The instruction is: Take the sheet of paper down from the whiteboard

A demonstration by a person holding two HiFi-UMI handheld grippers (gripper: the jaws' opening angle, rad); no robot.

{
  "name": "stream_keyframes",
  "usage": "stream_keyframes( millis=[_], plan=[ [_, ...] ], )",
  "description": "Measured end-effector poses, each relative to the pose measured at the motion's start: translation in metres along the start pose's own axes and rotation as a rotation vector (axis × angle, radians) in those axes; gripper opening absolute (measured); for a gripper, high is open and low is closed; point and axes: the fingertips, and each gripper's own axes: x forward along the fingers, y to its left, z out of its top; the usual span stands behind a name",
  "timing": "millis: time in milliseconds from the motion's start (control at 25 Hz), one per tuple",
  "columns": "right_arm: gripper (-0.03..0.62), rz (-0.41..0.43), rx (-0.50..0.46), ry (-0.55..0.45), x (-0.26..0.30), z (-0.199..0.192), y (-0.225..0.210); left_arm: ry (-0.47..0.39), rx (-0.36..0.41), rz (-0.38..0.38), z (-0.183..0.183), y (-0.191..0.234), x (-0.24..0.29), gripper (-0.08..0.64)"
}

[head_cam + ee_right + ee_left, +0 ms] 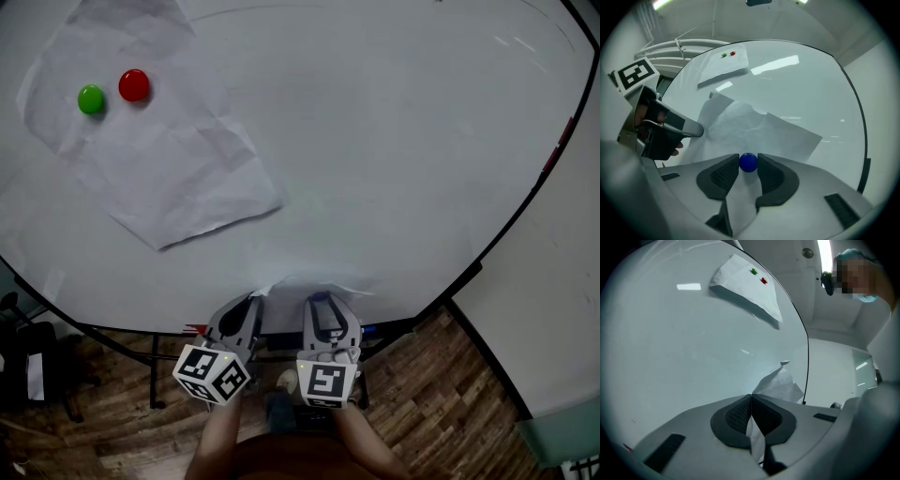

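Pinching the sheet of paper (759, 133) at the whiteboard's (375, 141) lower edge: left gripper (751, 397), jaws clenched. Right gripper (748, 157) grasps the blue magnet (748, 163) there.

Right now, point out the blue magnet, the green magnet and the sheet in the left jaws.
blue magnet (748, 162), right gripper view, its middle
green magnet (91, 98), head view, its middle
sheet (780, 383), left gripper view, crumpled part beyond the jaws

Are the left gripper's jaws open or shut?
Shut: the left gripper is clamped on the sheet of paper, with no gap between its jaws.
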Motion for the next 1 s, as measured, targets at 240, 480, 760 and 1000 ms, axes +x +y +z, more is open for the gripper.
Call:
stream_keyframes(
  millis=[240,480,760,1000],
  plan=[
    [0.135,-0.005,-0.002,0.003,-0.006,0.000,-0.002,-0.025,-0.006,0.025,0.008,0.006,-0.010,0.025],
    [0.135,-0.009,0.000,0.009,-0.010,-0.002,-0.004,-0.050,0.001,0.062,0.018,0.017,-0.022,0.025],
    [0.135,-0.002,-0.002,0.007,-0.010,0.001,0.000,-0.070,-0.001,0.095,0.026,0.027,-0.035,0.025],
    [0.135,0.004,-0.006,0.008,-0.010,0.003,0.004,-0.088,-0.009,0.123,0.031,0.036,-0.045,0.025]
  ],
)
